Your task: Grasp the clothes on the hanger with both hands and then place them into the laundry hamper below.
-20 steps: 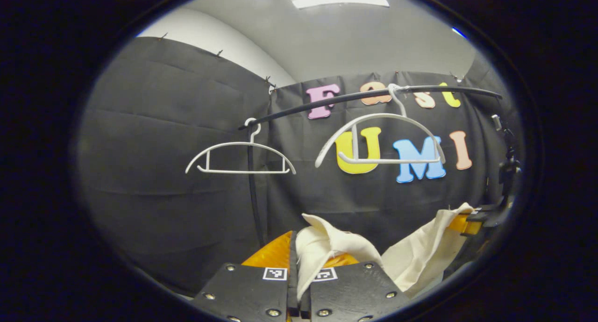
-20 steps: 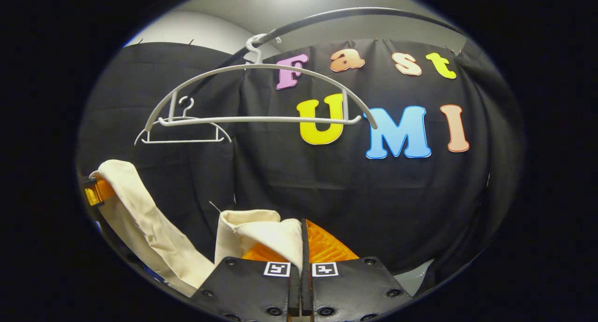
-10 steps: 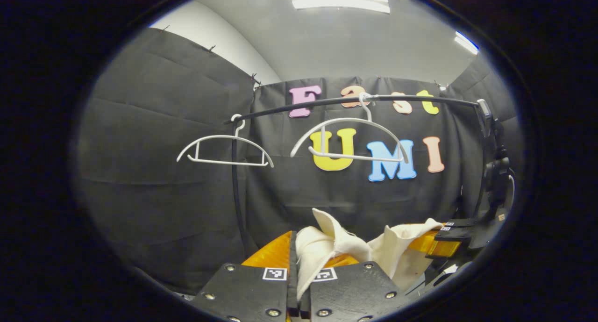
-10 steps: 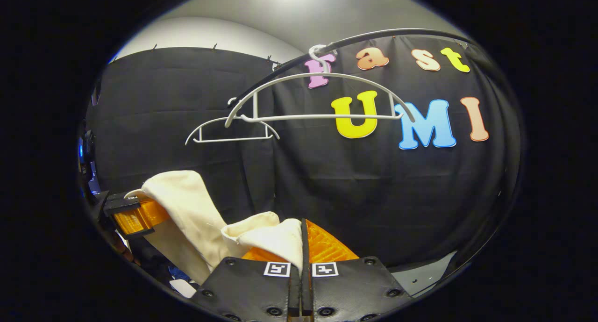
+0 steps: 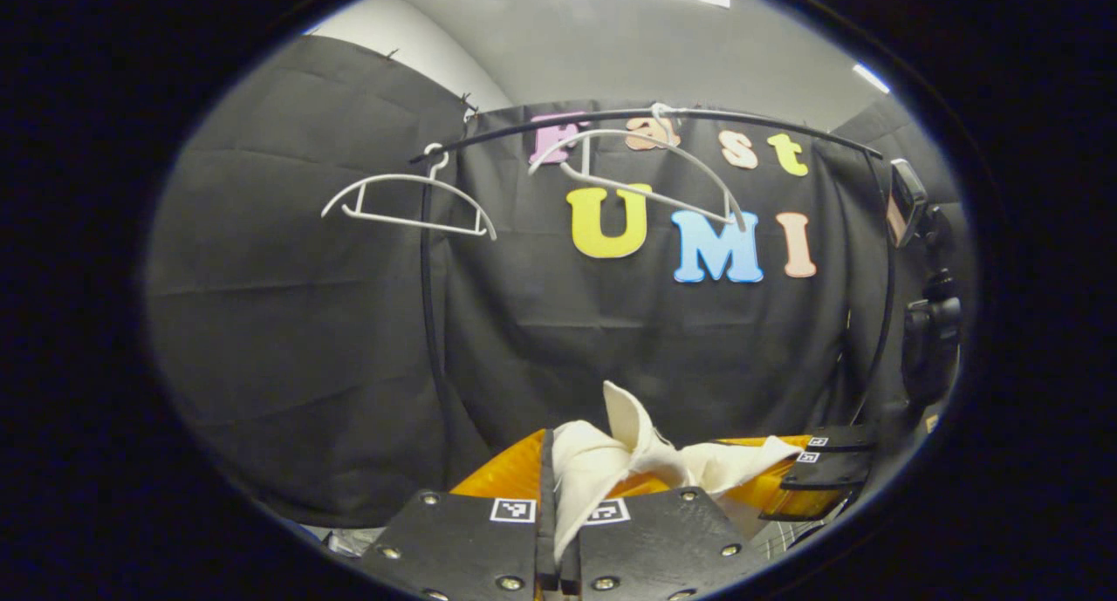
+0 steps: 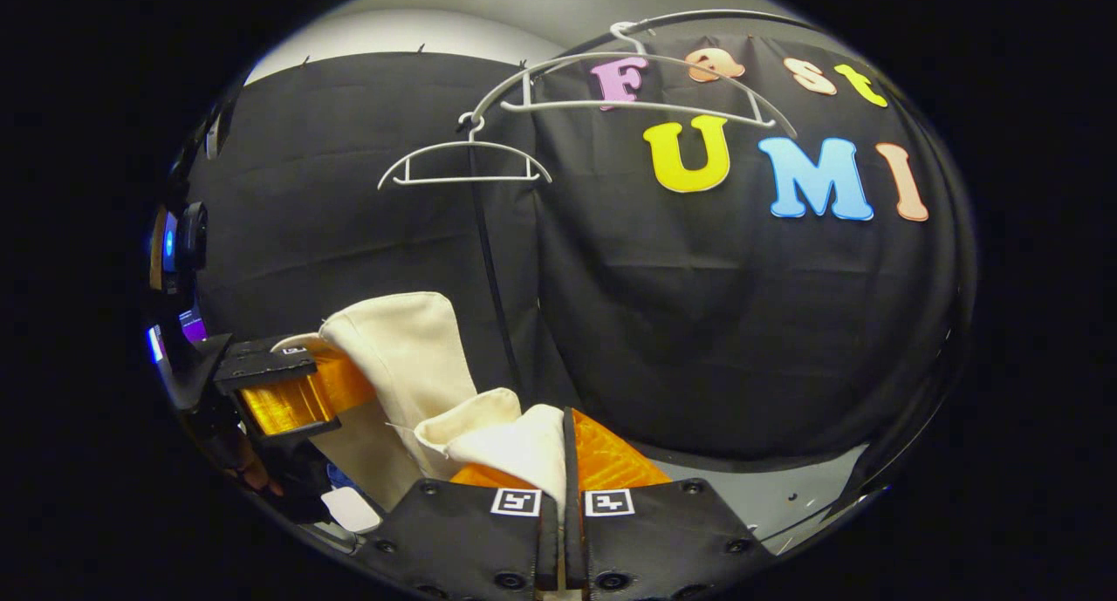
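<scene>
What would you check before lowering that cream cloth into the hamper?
1. Left gripper pinching the cream cloth: ok.
2. Right gripper pinching its end of the cloth: ok.
3. Cloth free of the two white hangers, which hang bare on the rail: ok.
4. Hamper lined up below: cannot tell, it lies under the cameras' view.
5. Cloth hanging slack between the grippers, not snagged: ok.

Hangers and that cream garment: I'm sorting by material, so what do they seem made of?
The hangers look like white moulded plastic: thin, smooth, evenly coloured, slightly glossy bars, though coated wire is possible. The garment looks like woven cotton or canvas: matte, with stitched hems, folding softly where each tool pinches it.
</scene>
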Tool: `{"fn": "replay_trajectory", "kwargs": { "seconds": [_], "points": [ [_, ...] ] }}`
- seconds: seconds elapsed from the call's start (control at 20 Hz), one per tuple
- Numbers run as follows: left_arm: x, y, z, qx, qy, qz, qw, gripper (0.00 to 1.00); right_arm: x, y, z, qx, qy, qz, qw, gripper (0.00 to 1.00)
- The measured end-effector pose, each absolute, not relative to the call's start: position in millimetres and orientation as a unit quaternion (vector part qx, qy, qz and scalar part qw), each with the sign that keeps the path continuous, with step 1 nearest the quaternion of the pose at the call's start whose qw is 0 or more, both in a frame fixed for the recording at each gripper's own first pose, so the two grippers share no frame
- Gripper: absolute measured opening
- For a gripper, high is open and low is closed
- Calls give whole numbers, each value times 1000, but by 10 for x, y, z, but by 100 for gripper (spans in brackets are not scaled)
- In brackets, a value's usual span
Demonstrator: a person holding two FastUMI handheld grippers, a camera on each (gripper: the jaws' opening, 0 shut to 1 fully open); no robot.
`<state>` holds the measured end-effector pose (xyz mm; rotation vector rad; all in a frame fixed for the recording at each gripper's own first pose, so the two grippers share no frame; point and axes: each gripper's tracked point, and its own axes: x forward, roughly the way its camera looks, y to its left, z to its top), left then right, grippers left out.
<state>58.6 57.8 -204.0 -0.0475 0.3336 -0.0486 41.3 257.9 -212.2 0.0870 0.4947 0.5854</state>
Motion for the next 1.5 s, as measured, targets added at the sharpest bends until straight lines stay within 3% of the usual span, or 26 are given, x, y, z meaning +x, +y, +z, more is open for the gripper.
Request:
{"fn": "replay_trajectory", "kwargs": {
  "seconds": [0.5, 0.55, 0.65, 0.9, 1.0, 1.15, 1.2, 1.35, 1.4, 1.45, 1.5],
  "points": [
    [483, 510, -3173, -8, 248, -18, 969, 4, 340, 2317, -3234, 19, 322, 230, 918, 5],
    [476, 513, -3263, -7, 255, -17, 967, 4, 326, 2331, -3314, 17, 330, 227, 916, 1],
    [439, 541, -3498, -4, 275, -13, 961, 4, 288, 2345, -3472, 11, 346, 228, 910, 6],
    [221, 612, -4059, 8, 340, -11, 940, 5, 106, 2241, -3861, -14, 397, 210, 893, 7],
    [88, 648, -4220, 13, 363, -10, 932, 5, 40, 2219, -3941, -17, 412, 209, 887, 13],
    [-84, 649, -4440, 13, 405, -19, 914, 7, -51, 2190, -3998, -30, 430, 206, 878, 14],
    [-174, 649, -4530, 17, 416, -20, 909, 7, -100, 2163, -3997, -32, 431, 206, 878, 24],
    [-350, 667, -4548, 21, 426, -30, 904, 51, -120, 2162, -3862, -41, 417, 208, 884, 39],
    [-369, 687, -4475, 25, 421, -29, 906, 66, -151, 2159, -3843, -43, 415, 210, 884, 51],
    [-369, 712, -4409, 30, 416, -25, 909, 80, -163, 2164, -3785, -43, 411, 212, 886, 56],
    [-381, 742, -4344, 34, 410, -22, 911, 95, -175, 2153, -3742, -45, 407, 210, 888, 72]
  ]
}}
